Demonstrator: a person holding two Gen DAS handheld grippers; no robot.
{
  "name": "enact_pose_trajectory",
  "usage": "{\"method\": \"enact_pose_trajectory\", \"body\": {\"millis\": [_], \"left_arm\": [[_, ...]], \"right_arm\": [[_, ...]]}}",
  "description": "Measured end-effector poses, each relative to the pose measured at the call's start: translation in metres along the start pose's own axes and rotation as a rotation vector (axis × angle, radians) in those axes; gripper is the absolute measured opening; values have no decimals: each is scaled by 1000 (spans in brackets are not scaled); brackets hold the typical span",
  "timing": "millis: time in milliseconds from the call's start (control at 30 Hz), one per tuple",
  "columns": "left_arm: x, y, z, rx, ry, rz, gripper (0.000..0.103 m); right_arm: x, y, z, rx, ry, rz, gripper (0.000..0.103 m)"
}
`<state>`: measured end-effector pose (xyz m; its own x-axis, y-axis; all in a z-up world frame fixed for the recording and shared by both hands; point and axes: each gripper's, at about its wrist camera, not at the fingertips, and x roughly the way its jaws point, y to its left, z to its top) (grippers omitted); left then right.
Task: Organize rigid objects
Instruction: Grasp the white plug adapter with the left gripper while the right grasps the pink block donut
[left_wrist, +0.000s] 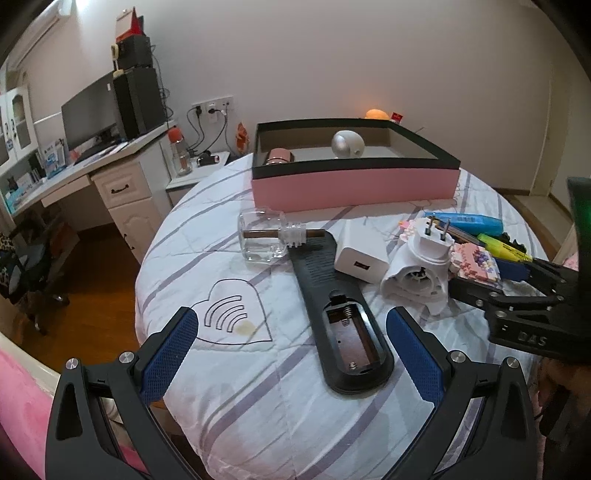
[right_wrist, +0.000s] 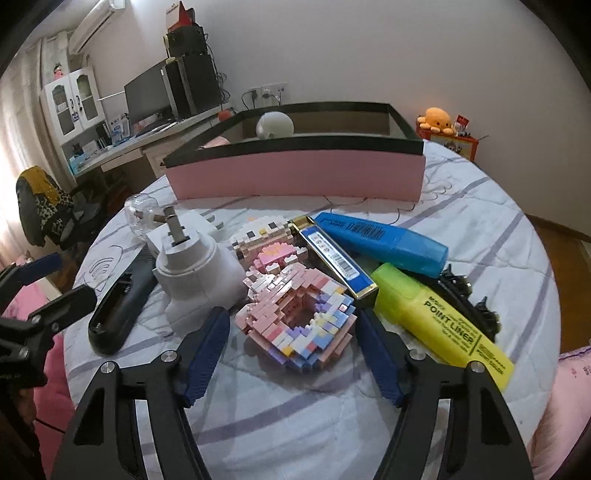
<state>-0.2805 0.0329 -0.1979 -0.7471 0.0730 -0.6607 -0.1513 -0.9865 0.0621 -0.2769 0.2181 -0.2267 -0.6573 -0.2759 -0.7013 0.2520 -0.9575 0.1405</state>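
Bedroom, round table under striped cloth, pink box at back for sorted items. Right tool straddles the brick model, narrowed, pads seemingly just short of gripping. Left tool wide, empty, over the remote.

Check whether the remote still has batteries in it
No, the remote lies back-up with its battery bay open and empty, showing only the bare spring contacts.

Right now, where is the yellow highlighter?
In the right wrist view, the yellow highlighter lies at the right of the table, beside the blue highlighter and the blue harmonica box.
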Motion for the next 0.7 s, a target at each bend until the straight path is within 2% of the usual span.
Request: {"method": "enact_pose_trajectory", "body": {"millis": [100, 133, 400, 567, 633, 700], "left_arm": [[2, -7, 2, 9, 1, -6, 103], [2, -10, 4, 9, 0, -13, 103], [11, -53, 22, 57, -25, -63, 103], [25, -74, 34, 81, -37, -65, 103], [31, -80, 37, 101, -32, -54, 99], [37, -84, 39, 119, -23, -51, 87]], "right_arm": [[1, 1, 0, -10, 3, -3, 71], [0, 0, -1, -18, 0, -13, 63], [-20, -21, -12, -15, -10, -4, 63], [-23, -34, -16, 4, -24, 40, 63], [-22, -34, -15, -2, -26, 43, 63], [-21, -34, -15, -4, -31, 51, 63]]}}
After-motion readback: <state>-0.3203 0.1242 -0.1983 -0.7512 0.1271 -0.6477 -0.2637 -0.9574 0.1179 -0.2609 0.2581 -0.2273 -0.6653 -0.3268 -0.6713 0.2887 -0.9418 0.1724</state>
